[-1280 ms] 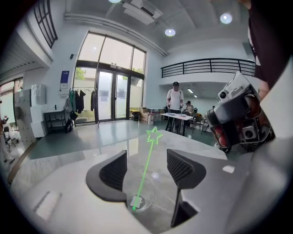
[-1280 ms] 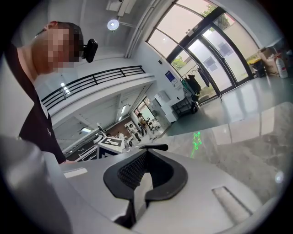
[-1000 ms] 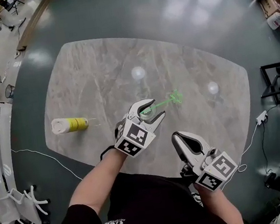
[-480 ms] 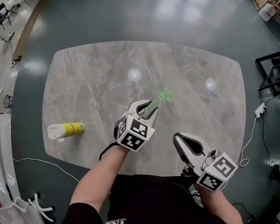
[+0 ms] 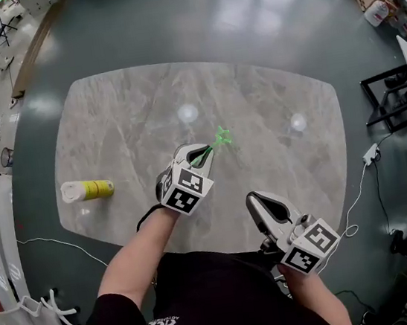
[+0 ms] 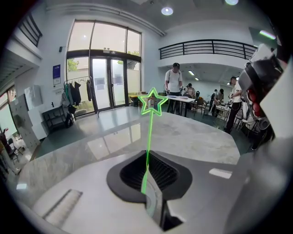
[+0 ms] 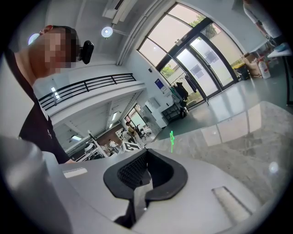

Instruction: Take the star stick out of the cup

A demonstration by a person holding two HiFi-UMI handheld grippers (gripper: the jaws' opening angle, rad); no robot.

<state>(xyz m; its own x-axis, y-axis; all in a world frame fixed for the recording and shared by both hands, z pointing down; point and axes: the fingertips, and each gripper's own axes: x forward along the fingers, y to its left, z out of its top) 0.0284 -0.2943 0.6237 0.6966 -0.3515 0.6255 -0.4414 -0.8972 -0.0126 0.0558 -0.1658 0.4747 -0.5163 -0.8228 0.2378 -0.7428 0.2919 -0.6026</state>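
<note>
My left gripper hangs over the middle of the marble table. Its jaws have just been closing and are now shut on the thin green star stick. In the left gripper view the stick rises from between the pads, and its outlined star stands upright above them. No cup shows under or beside the gripper. My right gripper is held low at the table's near edge, jaws together with nothing in them. From the right gripper view the star stick is small and far off.
A white and yellow cylinder lies on its side at the table's left. A white cable with an adapter runs along the floor at the right. Racks and chairs stand at the left edge of the room.
The left gripper's jaws went from wide open around the stick's lower end to shut on it. The star now sits closer to the gripper. The right gripper has barely shifted.
</note>
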